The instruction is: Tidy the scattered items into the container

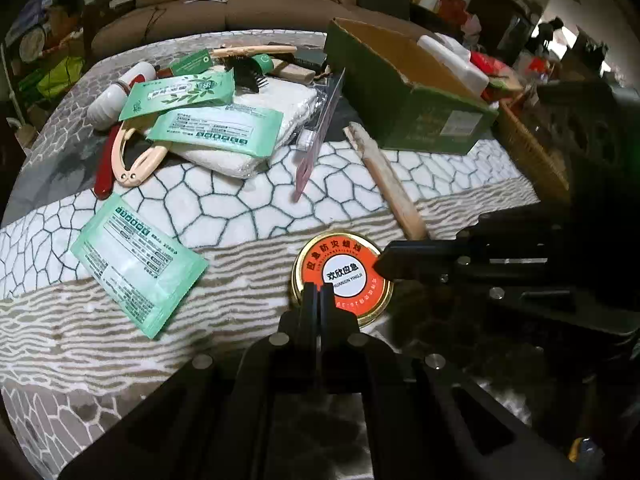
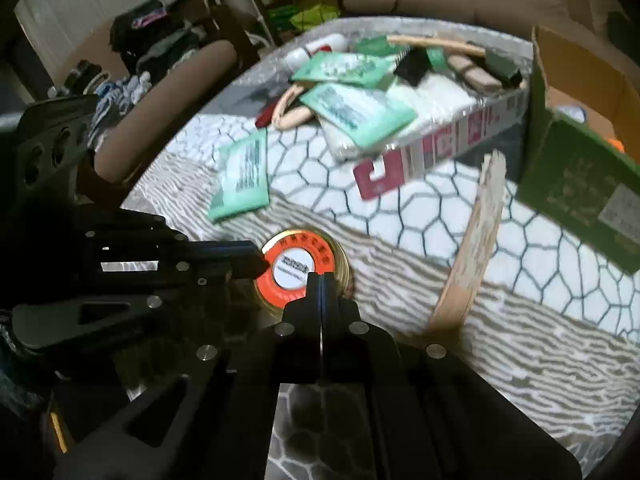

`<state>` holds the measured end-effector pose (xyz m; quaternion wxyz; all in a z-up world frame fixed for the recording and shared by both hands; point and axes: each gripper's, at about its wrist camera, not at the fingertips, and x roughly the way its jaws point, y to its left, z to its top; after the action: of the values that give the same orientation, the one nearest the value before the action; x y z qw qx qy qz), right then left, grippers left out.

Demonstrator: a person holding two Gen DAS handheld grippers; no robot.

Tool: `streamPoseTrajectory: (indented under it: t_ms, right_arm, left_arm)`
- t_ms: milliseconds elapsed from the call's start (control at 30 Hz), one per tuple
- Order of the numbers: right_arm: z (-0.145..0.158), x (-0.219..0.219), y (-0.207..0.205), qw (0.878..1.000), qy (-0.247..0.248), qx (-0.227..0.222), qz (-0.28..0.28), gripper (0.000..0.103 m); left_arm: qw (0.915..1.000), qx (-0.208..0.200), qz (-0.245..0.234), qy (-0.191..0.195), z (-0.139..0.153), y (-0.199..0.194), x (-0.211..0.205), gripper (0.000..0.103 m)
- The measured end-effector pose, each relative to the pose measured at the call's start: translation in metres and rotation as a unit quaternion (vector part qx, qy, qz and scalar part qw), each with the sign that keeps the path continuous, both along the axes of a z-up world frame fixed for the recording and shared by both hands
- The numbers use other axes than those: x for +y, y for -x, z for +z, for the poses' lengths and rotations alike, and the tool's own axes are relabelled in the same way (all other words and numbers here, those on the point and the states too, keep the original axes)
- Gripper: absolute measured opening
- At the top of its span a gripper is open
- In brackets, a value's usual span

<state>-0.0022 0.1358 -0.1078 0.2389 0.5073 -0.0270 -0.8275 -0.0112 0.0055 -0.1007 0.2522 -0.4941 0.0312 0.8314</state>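
A round tin with a gold rim and orange-white label (image 1: pixel 343 276) lies on the patterned blanket (image 1: pixel 224 208); it also shows in the right wrist view (image 2: pixel 298 266). My left gripper (image 1: pixel 319 294) is shut, its tips at the tin's near edge. My right gripper (image 2: pixel 321 282) is shut too, tips over the tin's near edge; it reaches in from the right in the left wrist view (image 1: pixel 380 266). The left gripper shows at the tin's left in the right wrist view (image 2: pixel 262 266). The green cardboard box (image 1: pixel 404 92) stands at the back right, several items inside.
Green wipe packs (image 1: pixel 136 264) (image 1: pixel 218 128), a folded white towel (image 1: pixel 256 128), a peach clip (image 1: pixel 134 160), a red tool (image 1: pixel 105 168), a white bottle (image 1: pixel 116 94), a pink card (image 1: pixel 316 136), brushes and a wooden stick (image 1: pixel 390 184) lie scattered. A wicker basket (image 1: pixel 528 148) sits right of the box.
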Motion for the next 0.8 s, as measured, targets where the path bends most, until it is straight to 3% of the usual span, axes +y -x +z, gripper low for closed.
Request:
streamPoseTrajectory:
  t_ms: [300, 333, 367, 400, 433, 467, 500, 533, 600, 733, 800]
  right_arm:
    - [0.0, 0.002, 0.0, 1.0, 0.005, 0.0, -0.007, 0.001]
    - [0.001, 0.003, 0.0, 1.0, -0.004, 0.006, -0.014, 0.006]
    - [0.004, 0.005, 0.0, 0.999, -0.019, 0.015, -0.021, 0.01]
    - [0.008, 0.009, -0.002, 0.999, -0.033, 0.026, -0.027, 0.022]
    - [0.013, 0.015, -0.003, 0.998, -0.046, 0.039, -0.032, 0.035]
    - [0.018, 0.022, -0.005, 0.996, -0.057, 0.05, -0.04, 0.041]
    - [0.023, 0.031, -0.006, 0.994, -0.07, 0.059, -0.052, 0.051]
    - [0.026, 0.041, -0.006, 0.993, -0.081, 0.063, -0.066, 0.054]
    - [0.029, 0.061, -0.007, 0.99, -0.089, 0.055, -0.092, 0.053]
    - [0.032, 0.09, -0.01, 0.987, -0.071, 0.039, -0.136, 0.054]
    - [0.036, 0.094, -0.013, 0.988, -0.063, 0.04, -0.137, 0.054]
  left_arm:
    - [0.9998, -0.009, 0.016, -0.001, 0.002, 0.002, -0.002, 0.002]
    - [0.9997, -0.008, 0.022, 0.003, 0.003, 0.001, -0.004, 0.002]
    - [0.9995, 0.005, 0.03, 0.011, 0.007, -0.001, -0.007, 0.006]
    - [0.9988, 0.021, 0.04, 0.019, 0.01, -0.002, -0.011, 0.01]
    - [0.9981, 0.033, 0.048, 0.021, 0.011, -0.003, -0.014, 0.026]
    - [0.9977, 0.04, 0.053, 0.016, 0.012, -0.003, -0.016, 0.05]
    - [0.9974, 0.044, 0.056, 0.003, 0.011, -0.005, -0.018, 0.06]
    - [0.9977, 0.042, 0.053, -0.007, 0.009, -0.007, -0.017, 0.068]
    - [0.9986, 0.038, 0.034, -0.016, 0.008, -0.014, -0.008, 0.071]
    - [0.9944, 0.097, 0.04, -0.002, 0.01, -0.027, 0.014, 0.075]
    - [0.9952, 0.091, 0.037, -0.004, 0.004, -0.026, 0.023, 0.079]
